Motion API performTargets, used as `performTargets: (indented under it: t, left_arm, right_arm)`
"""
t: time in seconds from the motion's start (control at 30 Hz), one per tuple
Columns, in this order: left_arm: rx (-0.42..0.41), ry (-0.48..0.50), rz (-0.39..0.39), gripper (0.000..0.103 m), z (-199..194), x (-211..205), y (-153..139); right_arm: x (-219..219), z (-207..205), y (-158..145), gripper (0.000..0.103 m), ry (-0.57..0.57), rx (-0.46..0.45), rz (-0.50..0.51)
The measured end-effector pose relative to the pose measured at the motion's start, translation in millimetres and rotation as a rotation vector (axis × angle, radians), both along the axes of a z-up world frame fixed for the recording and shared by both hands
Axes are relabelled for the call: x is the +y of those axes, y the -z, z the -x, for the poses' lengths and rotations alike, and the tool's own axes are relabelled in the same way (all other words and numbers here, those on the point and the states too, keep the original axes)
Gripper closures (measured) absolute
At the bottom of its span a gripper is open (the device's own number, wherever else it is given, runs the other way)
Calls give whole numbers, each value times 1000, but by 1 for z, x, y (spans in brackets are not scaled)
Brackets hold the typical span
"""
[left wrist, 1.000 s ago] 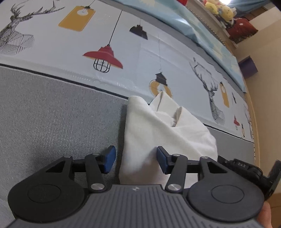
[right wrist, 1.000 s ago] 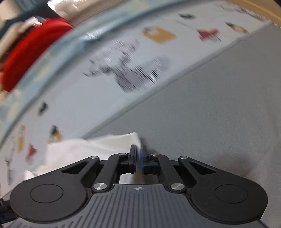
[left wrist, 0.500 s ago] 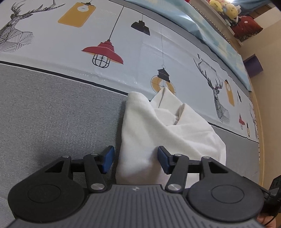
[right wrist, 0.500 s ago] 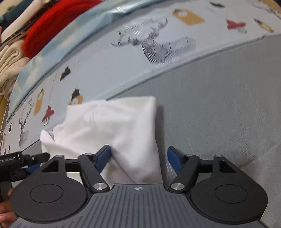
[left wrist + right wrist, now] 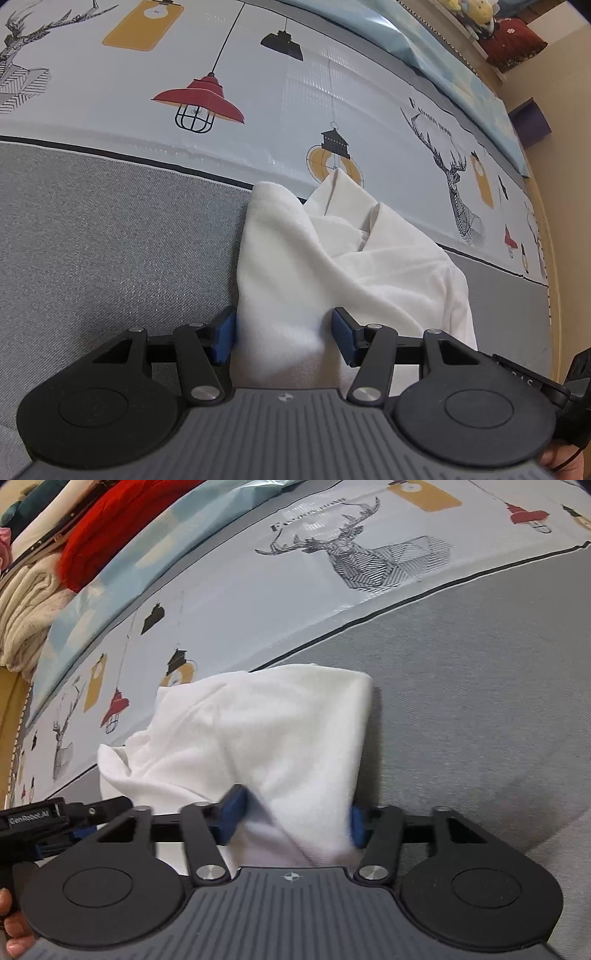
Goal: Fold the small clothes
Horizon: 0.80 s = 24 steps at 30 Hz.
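Note:
A white garment (image 5: 332,266) lies bunched and partly folded on the grey mat (image 5: 110,240), its far end over the printed sheet. My left gripper (image 5: 283,332) is open over the garment's near left end. The left blue pad (image 5: 224,336) is at the cloth's edge and the right pad rests on the cloth. In the right wrist view the same garment (image 5: 258,731) shows a smooth folded right edge. My right gripper (image 5: 293,816) straddles its near right corner. Its jaws are closing with cloth between them, blurred, and the pads do not pinch it.
A sheet printed with lamps and deer (image 5: 258,92) runs behind the mat. Beyond it lie a red cloth (image 5: 99,542) and a pile of beige clothes (image 5: 26,620). A purple box (image 5: 532,122) stands far right. A hand (image 5: 11,938) shows at the lower left.
The right gripper let go of the garment's edge, opened wide and shifted, and its jaws now stand narrower around the near corner. The left gripper has hardly moved.

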State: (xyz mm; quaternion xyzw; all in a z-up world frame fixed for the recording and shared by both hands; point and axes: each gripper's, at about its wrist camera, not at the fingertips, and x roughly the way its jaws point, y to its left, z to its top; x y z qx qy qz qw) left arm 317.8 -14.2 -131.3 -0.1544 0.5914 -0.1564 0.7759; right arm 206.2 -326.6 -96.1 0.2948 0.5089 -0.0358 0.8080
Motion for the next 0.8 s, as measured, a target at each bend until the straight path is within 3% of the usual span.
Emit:
performTargets:
  t: [0.17,0.23,0.3,0.37,0.43,0.47,0.5,0.63,0.8]
  left_arm:
    - [-73,47,-34,74,1,-4,-12]
    - [-149,34,-38,82,1,-1,-29]
    - [-263,5,-47,98,2,7,-50]
    - [-394,-37,-40,95,5,19,-73]
    - [-451,-106,-27,62,7,34,-85]
    - [-440,-131,-17,44,7,40,-84]
    - [-394,-137,-7,43,5,44,-78]
    - [-49,-90,108,43,1,46,-32]
    - [33,-5,90,43,8,23,-10]
  right_arm:
    - [8,-3,-6,76,19,-40,38]
    - [12,-4,-15,79,32,-99,58]
    - [21,-6,-32,80,25,-215,85]
    - [33,-6,-49,77,13,-346,139]
    - [41,-5,-57,59,16,-400,214]
    - [43,-7,-56,34,23,-384,250]
    - [44,-8,-54,30,19,-362,267]
    - [26,-8,-37,37,33,-192,264]
    - [5,4,-18,36,16,-49,177]
